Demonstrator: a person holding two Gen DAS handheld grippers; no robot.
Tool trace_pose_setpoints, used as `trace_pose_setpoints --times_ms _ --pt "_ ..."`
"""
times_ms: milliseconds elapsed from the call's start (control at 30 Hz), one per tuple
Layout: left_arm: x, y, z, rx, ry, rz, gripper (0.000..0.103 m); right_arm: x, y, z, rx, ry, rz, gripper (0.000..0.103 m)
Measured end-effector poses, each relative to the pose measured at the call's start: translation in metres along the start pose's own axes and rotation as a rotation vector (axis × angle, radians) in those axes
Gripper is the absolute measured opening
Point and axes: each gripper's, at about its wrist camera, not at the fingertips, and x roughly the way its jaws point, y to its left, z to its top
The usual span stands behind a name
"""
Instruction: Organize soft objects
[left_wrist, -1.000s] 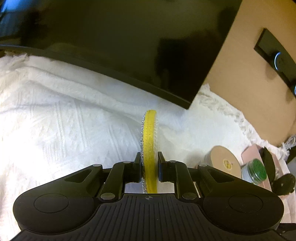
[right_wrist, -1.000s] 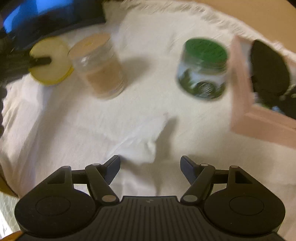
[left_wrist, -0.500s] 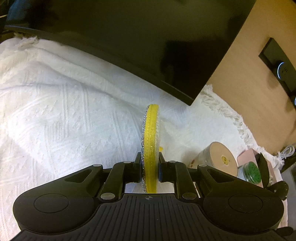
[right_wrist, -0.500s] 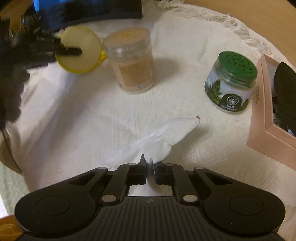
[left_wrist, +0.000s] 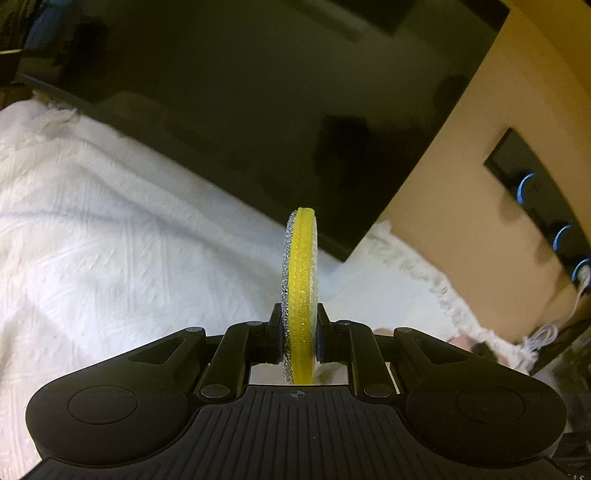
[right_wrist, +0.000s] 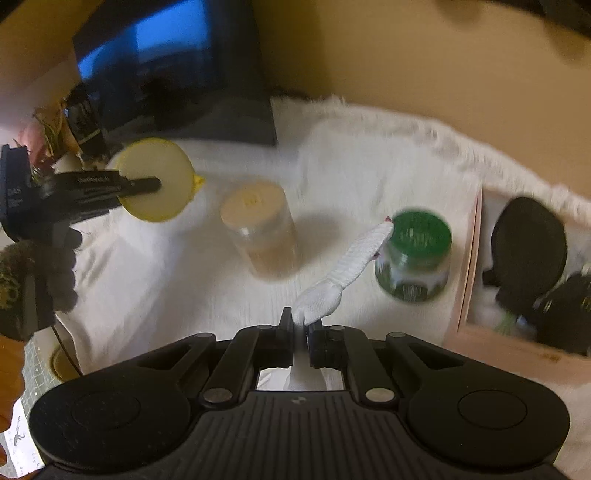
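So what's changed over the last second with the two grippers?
The right gripper closed on the white sock and lifted it off the white cloth. The left gripper rose a little, still clamping the yellow sponge. Both jars stayed put.

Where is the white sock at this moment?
In the right wrist view, the white sock is pinched in the right gripper at bottom centre, lifted above the white cloth, its free end pointing toward the green-lidded jar.
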Motion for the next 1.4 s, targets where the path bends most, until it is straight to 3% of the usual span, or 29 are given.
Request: trace_pose_setpoints --times_ms 167,467,700,967,1200,1300,1400 --pt "-0.004 -0.029 0.016 0.030 -0.015 -0.049 0.017 -0.026 0.002 0.033 -0.037 -0.082 -0.004 0.007" --pt "0.007 -0.130 0.017 0.175 0.030 -0.231 0.017 -0.069 -0.023 0.064 -0.051 -0.219 -0.112 0.007" --pt "0.031 -0.199 -0.011 0.281 0.114 -0.358 0.017 -0.098 -0.067 0.062 0.011 -0.261 -0.211 0.007" --pt "0.099 -0.257 -0.047 0.256 0.316 -0.486 0.018 -0.106 -0.145 0.068 0.125 -0.249 -0.321 0.007" --pt "0.176 -0.285 -0.096 0.205 0.536 -0.505 0.018 -0.082 -0.206 0.063 0.280 -0.230 -0.293 0.007" --pt "0.206 -0.290 -0.112 0.218 0.594 -0.470 0.019 -0.060 -0.224 0.060 0.357 -0.209 -0.229 0.007" --pt "0.233 -0.297 -0.127 0.292 0.656 -0.386 0.021 -0.031 -0.241 0.055 0.436 -0.156 -0.194 0.007"
